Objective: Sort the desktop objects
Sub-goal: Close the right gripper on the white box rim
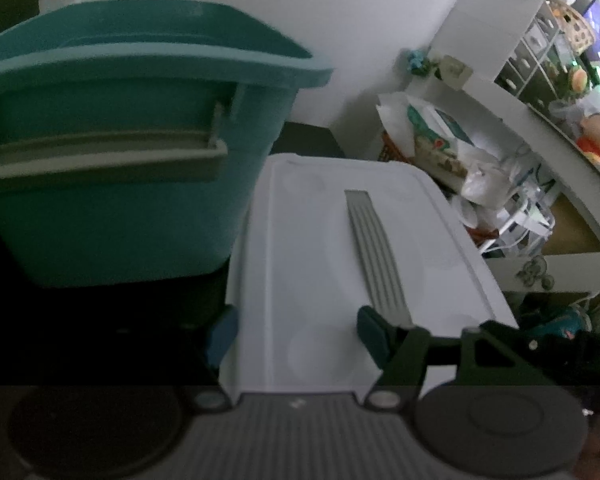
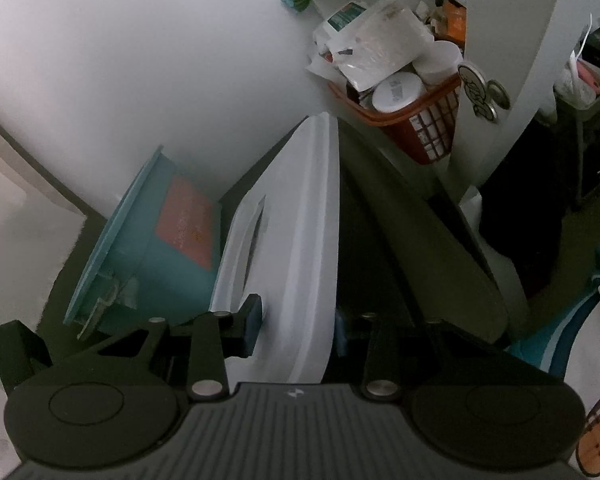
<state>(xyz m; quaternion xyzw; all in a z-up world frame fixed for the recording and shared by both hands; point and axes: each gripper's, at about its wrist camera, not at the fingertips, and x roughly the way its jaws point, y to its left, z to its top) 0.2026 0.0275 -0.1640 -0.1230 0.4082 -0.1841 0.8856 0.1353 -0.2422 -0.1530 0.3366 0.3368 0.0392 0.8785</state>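
Teal storage bin: largest item, standing on the dark surface at upper left of my left wrist view, a grey handle across its near wall; in my right wrist view it shows tilted with a reddish label. White lid: just beside the bin, bearing a ribbed grey strip; in the right view it appears edge-on. Orange basket: behind the lid, heaped with packets and a white jar. My left gripper: fingers spread on either side of the lid's near edge. My right gripper: fingers pinching the lid's rim from both faces.
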